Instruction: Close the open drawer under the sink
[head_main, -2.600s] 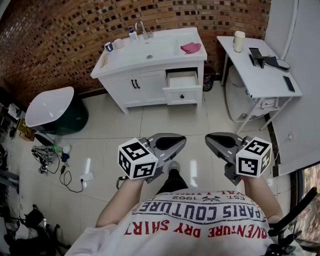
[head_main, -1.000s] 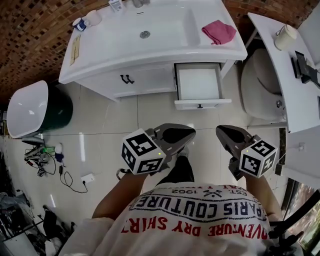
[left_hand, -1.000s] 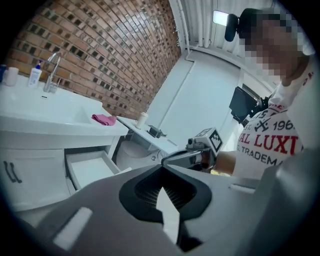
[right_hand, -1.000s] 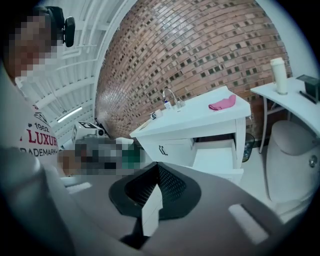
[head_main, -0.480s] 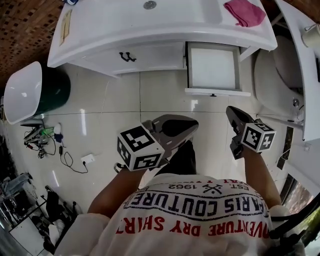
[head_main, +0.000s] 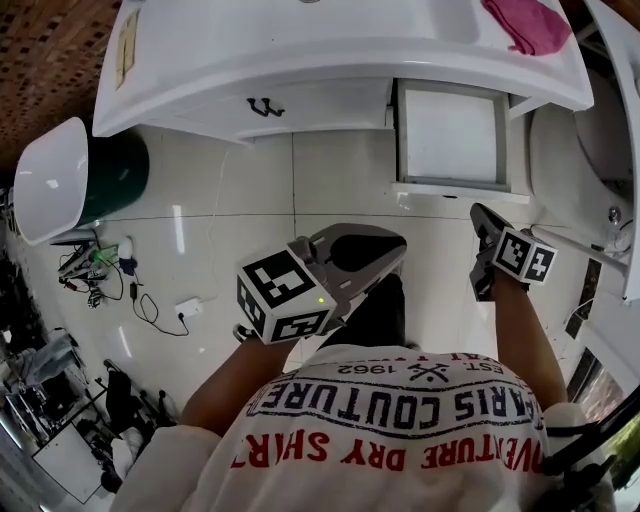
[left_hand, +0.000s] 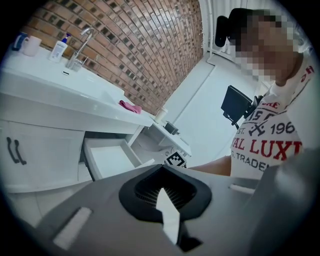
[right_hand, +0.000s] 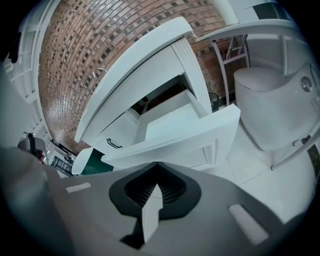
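We held our grey left gripper (head_main: 398, 250) and right gripper (head_main: 478, 212) with jaws pressed together, empty. The white open drawer (head_main: 447, 135) stood pulled out at the white sink cabinet's (head_main: 330, 105) right end, just beyond the right gripper.

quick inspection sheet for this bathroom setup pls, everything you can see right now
Surface: white vanity top, with the glossy tiled floor below.
Job's things: drawer pulled out of the vanity's right side; inside looks empty.
Clutter: pink cloth on the top above the drawer.
Grippers: left tool shut, empty, held back over the floor; right tool shut, empty, near the drawer front, contact unclear.
Cables: white lead and plug block loose on the floor at left.
Surroundings: brick wall, green bin with a white top, toilet.
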